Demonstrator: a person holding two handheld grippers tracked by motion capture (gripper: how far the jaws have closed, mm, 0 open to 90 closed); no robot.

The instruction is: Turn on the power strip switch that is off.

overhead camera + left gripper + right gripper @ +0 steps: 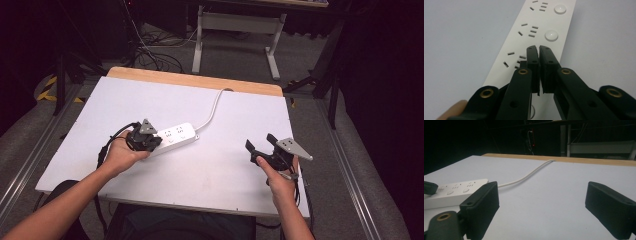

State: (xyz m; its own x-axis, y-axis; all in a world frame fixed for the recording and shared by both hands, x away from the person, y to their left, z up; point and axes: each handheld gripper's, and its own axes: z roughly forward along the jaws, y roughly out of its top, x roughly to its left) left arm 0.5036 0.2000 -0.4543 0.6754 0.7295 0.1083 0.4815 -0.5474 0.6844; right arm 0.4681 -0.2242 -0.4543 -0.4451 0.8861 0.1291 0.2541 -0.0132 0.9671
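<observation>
Right gripper (259, 148): held low at the near right of the desk (240, 180), jaws spread wide and empty, aimed left toward the strip; in the right gripper view nothing but bare white surface lies between them.

Left gripper (151, 142): at the near left, over the near end of the power strip (175, 136). In the left gripper view the jaws are pressed together with only a thin slit between them and nothing in it, their tips over the strip's top face, beside the nearest socket group; whether they touch the plastic cannot be told.

Power strip: a white bar lying flat at mid-desk, left of centre, running from the left gripper away to the right. Socket groups and round white buttons (551, 35) sit in a row along its top.

Cord (214, 107): leaves the strip's far right end, curves away across the desk and drops over the far wooden edge (200, 80).

Handling: by its look the strip is a stiff, light, smooth plastic shell, likely to slide on the white surface and slip in a shallow pinch. The long sides offer the surest hold, jaws across the width. The cord is soft and would drag or tug the strip if it is lifted or turned.

Beyond: dark floor, cables and a pale desk frame (240, 30).
</observation>
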